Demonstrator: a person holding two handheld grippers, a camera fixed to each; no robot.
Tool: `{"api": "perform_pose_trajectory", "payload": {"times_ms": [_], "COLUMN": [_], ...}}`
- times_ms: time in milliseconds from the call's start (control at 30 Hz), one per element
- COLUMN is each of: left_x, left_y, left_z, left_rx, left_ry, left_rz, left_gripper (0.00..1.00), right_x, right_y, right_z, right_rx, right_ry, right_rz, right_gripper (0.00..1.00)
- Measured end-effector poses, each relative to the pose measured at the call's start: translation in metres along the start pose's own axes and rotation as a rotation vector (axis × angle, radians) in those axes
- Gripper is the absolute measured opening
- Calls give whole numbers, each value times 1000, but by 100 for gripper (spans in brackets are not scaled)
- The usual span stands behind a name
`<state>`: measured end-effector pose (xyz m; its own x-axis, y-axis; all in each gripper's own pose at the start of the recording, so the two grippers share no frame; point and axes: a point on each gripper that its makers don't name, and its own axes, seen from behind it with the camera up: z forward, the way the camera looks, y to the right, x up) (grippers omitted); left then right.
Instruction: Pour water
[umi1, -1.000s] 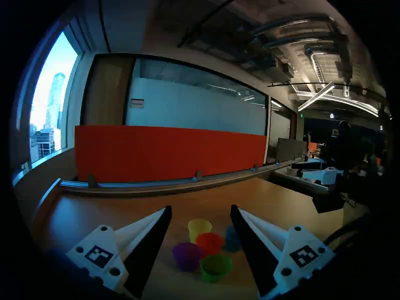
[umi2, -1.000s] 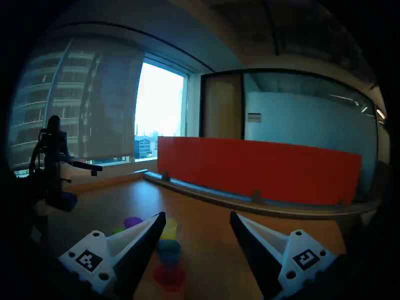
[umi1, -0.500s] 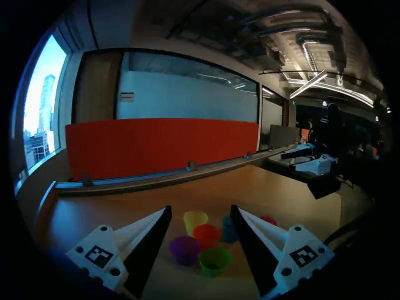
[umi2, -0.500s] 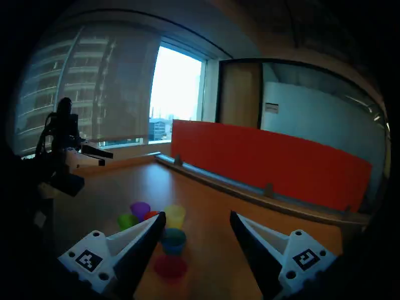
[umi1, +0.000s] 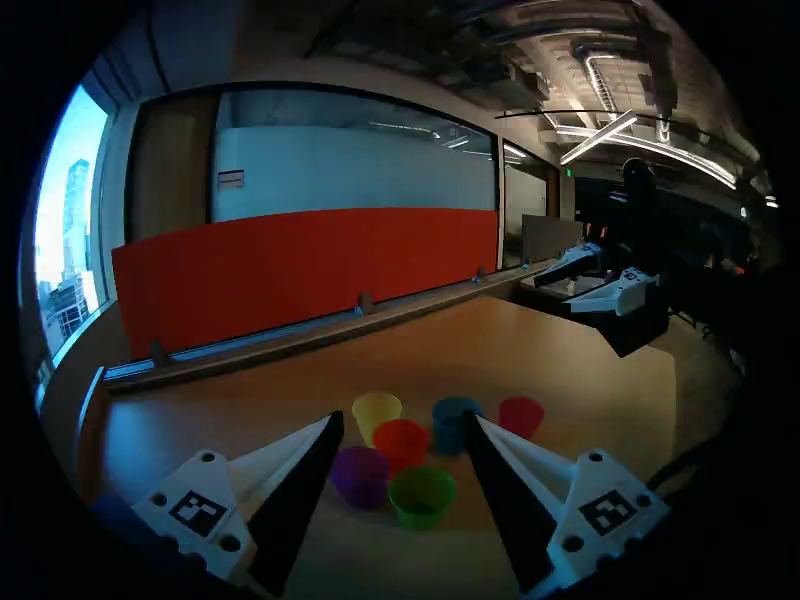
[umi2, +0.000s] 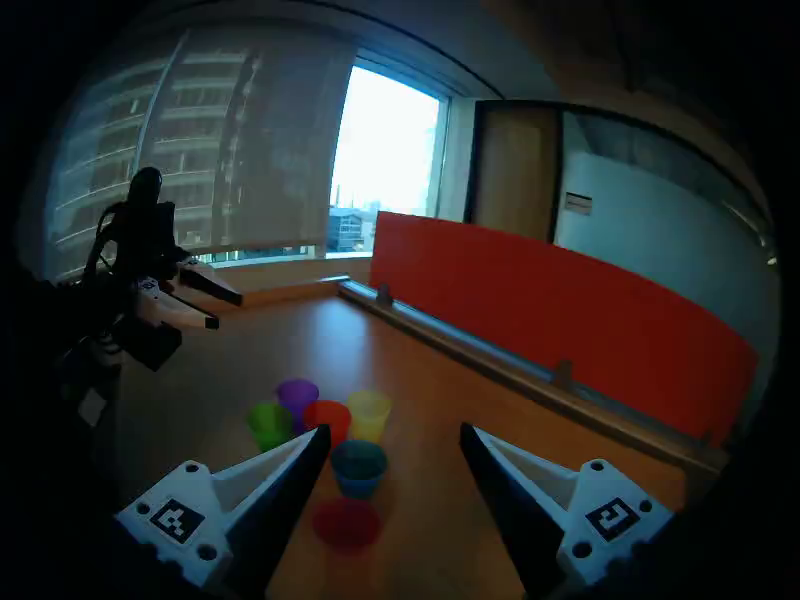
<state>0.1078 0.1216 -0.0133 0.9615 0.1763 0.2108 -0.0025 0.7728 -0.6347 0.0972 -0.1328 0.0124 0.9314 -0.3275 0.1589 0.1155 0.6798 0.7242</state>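
Note:
Several small plastic cups stand clustered on the wooden table. In the left gripper view they are yellow, red, blue, pink, purple and green. My left gripper hovers open just short of them, with nothing between its fingers. In the right gripper view the pink cup and blue cup are nearest, between the open fingers of my right gripper, which holds nothing. Whether any cup holds water I cannot tell.
A red partition runs along the table's far edge. The right gripper appears across the table in the left gripper view. The left gripper is at the far left in the right gripper view. Windows are behind.
Both views have tipped down and swung, so the cups sit higher and fuller in view. The pink cup has come into the left gripper view. Both grippers stayed open.

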Motion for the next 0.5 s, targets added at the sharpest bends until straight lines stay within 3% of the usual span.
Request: {"api": "perform_pose_trajectory", "payload": {"times_ms": [200,500], "left_x": [-20,-55], "left_y": [6,18], "left_z": [4,16], "left_rx": [-11,-21], "left_ry": [-42,-129], "left_rz": [-1,43], "left_gripper": [87,87], "right_x": [-7,-22], "right_y": [0,-2], "right_z": [10,29], "right_rx": [25,64], "right_ry": [-33,-95], "right_rz": [-10,-41], "right_gripper": [100,100]}}
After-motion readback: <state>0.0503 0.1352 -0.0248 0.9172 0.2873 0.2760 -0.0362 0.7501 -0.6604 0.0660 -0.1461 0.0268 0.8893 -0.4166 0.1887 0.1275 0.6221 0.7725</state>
